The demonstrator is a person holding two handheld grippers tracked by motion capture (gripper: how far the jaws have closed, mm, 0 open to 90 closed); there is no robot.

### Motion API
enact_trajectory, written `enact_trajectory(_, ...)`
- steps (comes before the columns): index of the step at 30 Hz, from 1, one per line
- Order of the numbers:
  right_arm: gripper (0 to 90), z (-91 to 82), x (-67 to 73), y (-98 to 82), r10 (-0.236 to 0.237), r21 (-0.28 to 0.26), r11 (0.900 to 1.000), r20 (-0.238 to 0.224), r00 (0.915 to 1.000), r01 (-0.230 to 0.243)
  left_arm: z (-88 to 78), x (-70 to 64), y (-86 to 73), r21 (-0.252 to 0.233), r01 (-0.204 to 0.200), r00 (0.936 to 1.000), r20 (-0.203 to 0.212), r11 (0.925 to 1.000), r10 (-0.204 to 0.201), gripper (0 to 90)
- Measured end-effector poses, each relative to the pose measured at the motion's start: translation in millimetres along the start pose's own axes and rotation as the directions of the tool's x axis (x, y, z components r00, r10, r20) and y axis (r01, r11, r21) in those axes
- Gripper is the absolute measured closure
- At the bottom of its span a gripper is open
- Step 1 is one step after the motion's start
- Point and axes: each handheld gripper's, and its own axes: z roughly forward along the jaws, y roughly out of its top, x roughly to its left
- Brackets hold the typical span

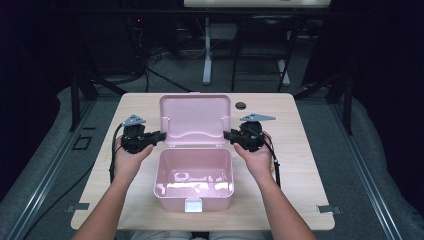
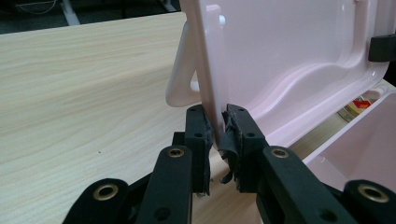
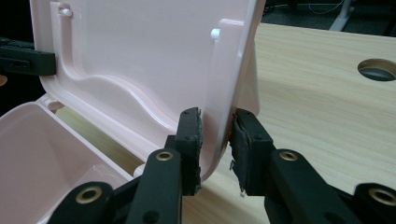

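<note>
A pink plastic box (image 1: pixel 167 192) stands open in the middle of the wooden table, its lid (image 1: pixel 195 120) raised upright at the back. My left gripper (image 1: pixel 161 135) is shut on the lid's left edge; in the left gripper view the pads (image 2: pixel 218 135) pinch the thin rim of the lid (image 2: pixel 289 46). My right gripper (image 1: pixel 227 135) is shut on the lid's right edge; in the right gripper view its jaws (image 3: pixel 217 135) hold the rim of the lid (image 3: pixel 140 51) between both pads. Each hand rests on the table beside the box.
A white latch (image 1: pixel 193 205) sits on the box's front wall. A round cable hole (image 1: pixel 241 105) lies in the table behind the lid. A small yellow and red thing (image 2: pixel 357 107) shows near the hinge. Bare wood lies left and right of the box.
</note>
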Motion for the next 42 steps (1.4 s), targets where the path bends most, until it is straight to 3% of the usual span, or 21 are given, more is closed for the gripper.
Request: enact_trajectory(42,71.9,6.0,-5.0,-3.2,0.030,0.028,0.999,-0.014,0.9995,-0.030,5.8,2.1,-1.6,0.023,0.018,0.9998,0.002,0.9996,-0.018,74.6)
